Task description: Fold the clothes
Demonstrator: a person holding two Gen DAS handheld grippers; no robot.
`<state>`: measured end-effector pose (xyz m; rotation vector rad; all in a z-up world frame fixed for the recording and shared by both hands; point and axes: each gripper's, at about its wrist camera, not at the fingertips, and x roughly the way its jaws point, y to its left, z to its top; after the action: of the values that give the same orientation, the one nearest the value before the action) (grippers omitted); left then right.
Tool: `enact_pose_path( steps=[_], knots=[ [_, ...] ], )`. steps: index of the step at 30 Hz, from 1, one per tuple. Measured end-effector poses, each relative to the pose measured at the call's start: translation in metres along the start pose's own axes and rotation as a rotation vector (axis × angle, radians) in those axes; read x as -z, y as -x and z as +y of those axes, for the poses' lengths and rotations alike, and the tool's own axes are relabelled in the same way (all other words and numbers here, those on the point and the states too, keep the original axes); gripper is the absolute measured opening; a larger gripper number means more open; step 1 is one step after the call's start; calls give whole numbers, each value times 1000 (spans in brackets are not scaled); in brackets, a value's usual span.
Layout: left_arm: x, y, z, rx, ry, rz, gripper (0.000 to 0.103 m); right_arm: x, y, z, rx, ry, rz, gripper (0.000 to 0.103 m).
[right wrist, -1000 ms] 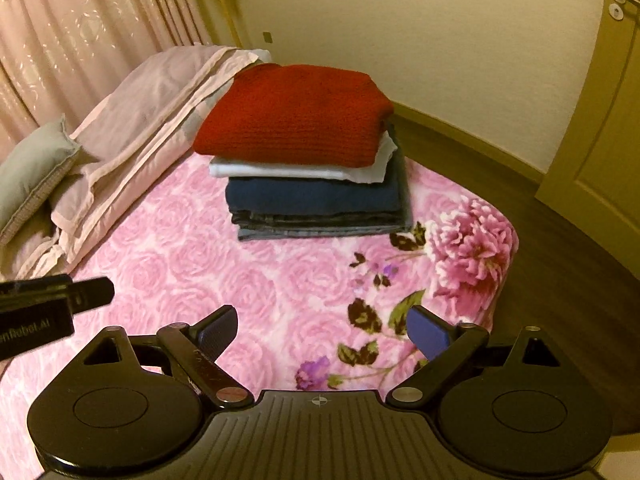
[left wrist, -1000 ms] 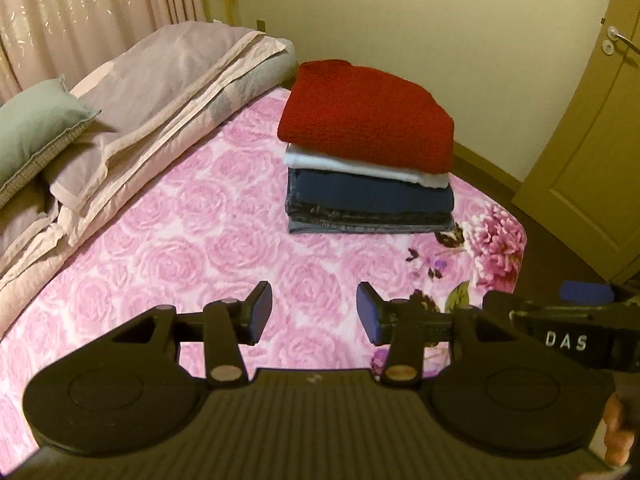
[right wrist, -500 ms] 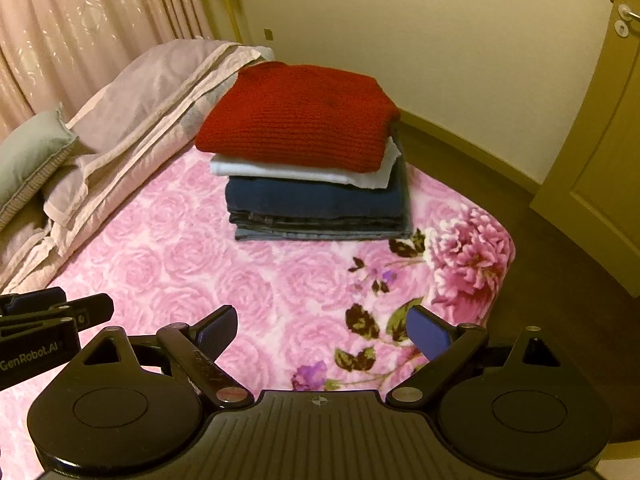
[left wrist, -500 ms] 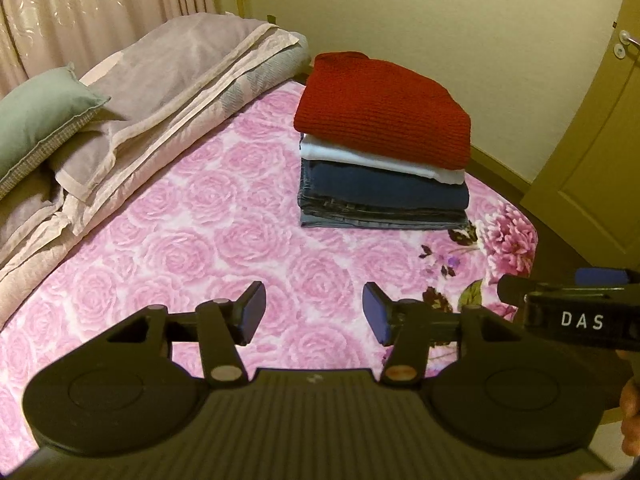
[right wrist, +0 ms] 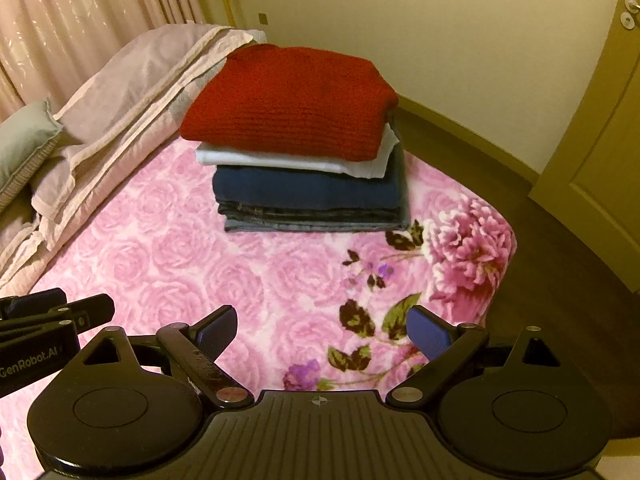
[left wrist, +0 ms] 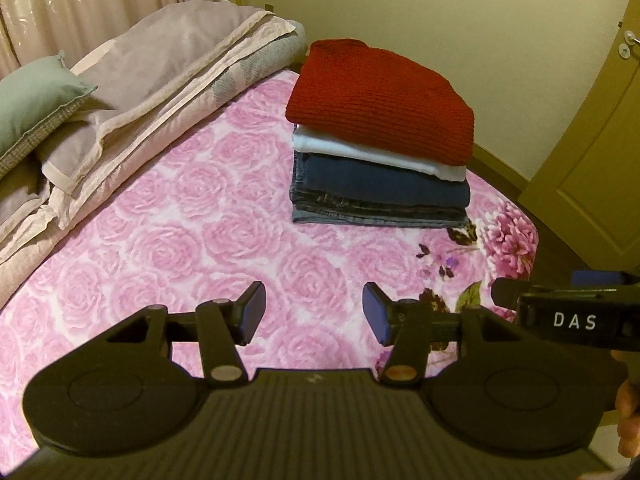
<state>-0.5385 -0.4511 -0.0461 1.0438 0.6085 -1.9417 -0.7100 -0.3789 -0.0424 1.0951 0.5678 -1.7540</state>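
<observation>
A stack of folded clothes sits on the pink rose bedspread [left wrist: 192, 232]: a red knit sweater [left wrist: 380, 104] on top, a white garment [left wrist: 360, 152], a dark blue garment [left wrist: 380, 188] and jeans [left wrist: 376, 212] below. The same stack shows in the right wrist view, with the red sweater [right wrist: 292, 100] on top. My left gripper [left wrist: 314, 314] is open and empty, held above the bedspread well short of the stack. My right gripper [right wrist: 322, 330] is open wide and empty, also short of the stack. Each gripper shows at the edge of the other's view.
A folded beige quilt [left wrist: 160, 80] and a green pillow [left wrist: 32, 108] lie along the left of the bed. Curtains [right wrist: 80, 20] hang behind. The bed's right edge drops to a dark floor [right wrist: 568, 272], with a door [left wrist: 600, 160] at the far right.
Both grippers have drawn back a little from the stack and the left view has shifted left. Both stay open and the stack has not moved.
</observation>
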Motion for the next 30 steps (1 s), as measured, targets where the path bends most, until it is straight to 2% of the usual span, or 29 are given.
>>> enact_pose_path(
  steps=[18,30],
  knots=[
    [-32,-45,-16,27,-48,28,50,-26,-35,-12,27,-25,56,94],
    [-46,-66,-9,31,-34,44,50,-41,-57,-9,34,-34,80,94]
  ],
)
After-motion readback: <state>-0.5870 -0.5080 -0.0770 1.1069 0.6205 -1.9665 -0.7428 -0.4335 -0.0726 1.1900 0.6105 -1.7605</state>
